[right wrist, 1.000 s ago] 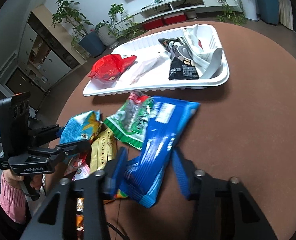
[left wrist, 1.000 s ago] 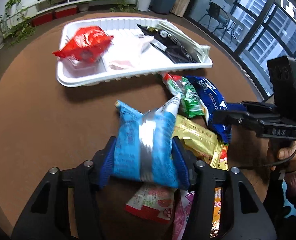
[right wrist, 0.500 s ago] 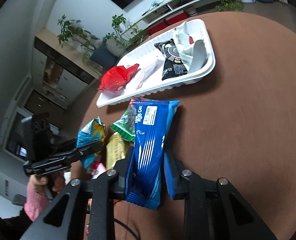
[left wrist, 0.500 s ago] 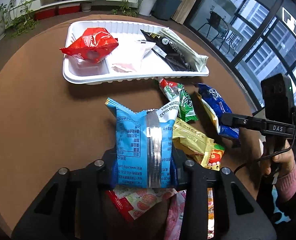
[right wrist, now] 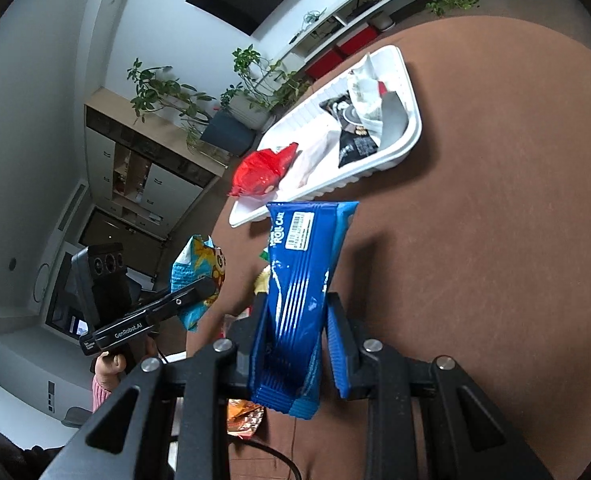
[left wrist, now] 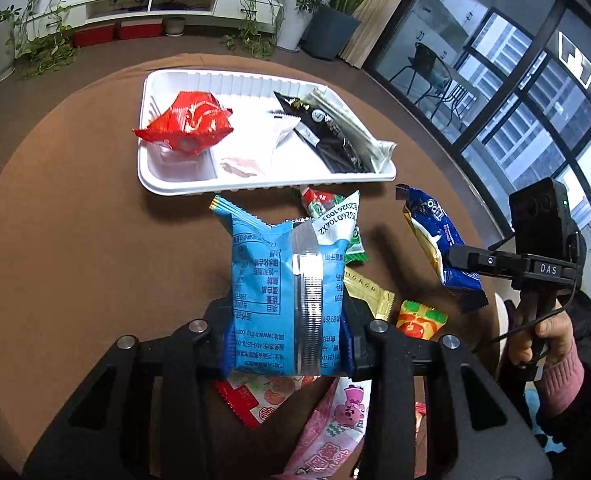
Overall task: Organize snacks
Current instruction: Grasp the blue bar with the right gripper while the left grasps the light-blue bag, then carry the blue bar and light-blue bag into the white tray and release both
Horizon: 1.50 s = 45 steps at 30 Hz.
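Blue packs wait above the tray

Left gripper (left wrist: 287, 332) jaws squeeze the light blue bag (left wrist: 291, 280). Right gripper (right wrist: 297, 356) jaws squeeze the dark blue pack (right wrist: 303, 280). Both hang over the bench (left wrist: 75, 260). White tray (left wrist: 175, 188) lies straight ahead, nearer the left one.

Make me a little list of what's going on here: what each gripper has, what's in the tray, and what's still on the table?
left gripper: shut on the light blue snack bag, lifted off the table
right gripper: shut on the dark blue snack pack, lifted too
white tray: holds a red packet, a pale pink packet and black packets
brown table: a green packet, a gold packet and a pink packet still lie loose
next step, probably: carry both snacks to the tray
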Motion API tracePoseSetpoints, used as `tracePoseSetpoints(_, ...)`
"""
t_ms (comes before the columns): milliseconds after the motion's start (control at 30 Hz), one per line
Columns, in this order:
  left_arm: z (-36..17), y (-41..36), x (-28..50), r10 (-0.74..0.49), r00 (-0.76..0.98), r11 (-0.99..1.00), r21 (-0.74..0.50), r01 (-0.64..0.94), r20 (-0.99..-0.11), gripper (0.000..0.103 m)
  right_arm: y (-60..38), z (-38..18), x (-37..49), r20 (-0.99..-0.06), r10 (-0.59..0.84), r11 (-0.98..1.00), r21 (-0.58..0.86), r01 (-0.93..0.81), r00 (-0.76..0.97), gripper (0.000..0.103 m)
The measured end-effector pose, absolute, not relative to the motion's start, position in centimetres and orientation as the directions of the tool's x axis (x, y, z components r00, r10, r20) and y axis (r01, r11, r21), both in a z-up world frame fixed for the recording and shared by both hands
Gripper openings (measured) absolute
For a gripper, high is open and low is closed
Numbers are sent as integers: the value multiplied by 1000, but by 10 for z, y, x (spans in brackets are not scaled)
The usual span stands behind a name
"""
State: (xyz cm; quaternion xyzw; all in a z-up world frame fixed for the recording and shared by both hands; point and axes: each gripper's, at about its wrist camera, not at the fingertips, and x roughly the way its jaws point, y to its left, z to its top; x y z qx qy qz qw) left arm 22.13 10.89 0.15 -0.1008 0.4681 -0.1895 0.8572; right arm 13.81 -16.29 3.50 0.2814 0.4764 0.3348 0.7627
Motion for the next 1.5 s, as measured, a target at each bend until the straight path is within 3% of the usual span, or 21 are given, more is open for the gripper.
tracePoseSetpoints(600,22,122,234,-435,521,899,-388,204,-734,35,-160,52,155,-485,813,570,777,-268,324,30)
tracePoseSetpoints(1500,68,145,292,-366,554,929,-326,174,-748,35,-153,49,202,-483,814,564,788,-245,322,30)
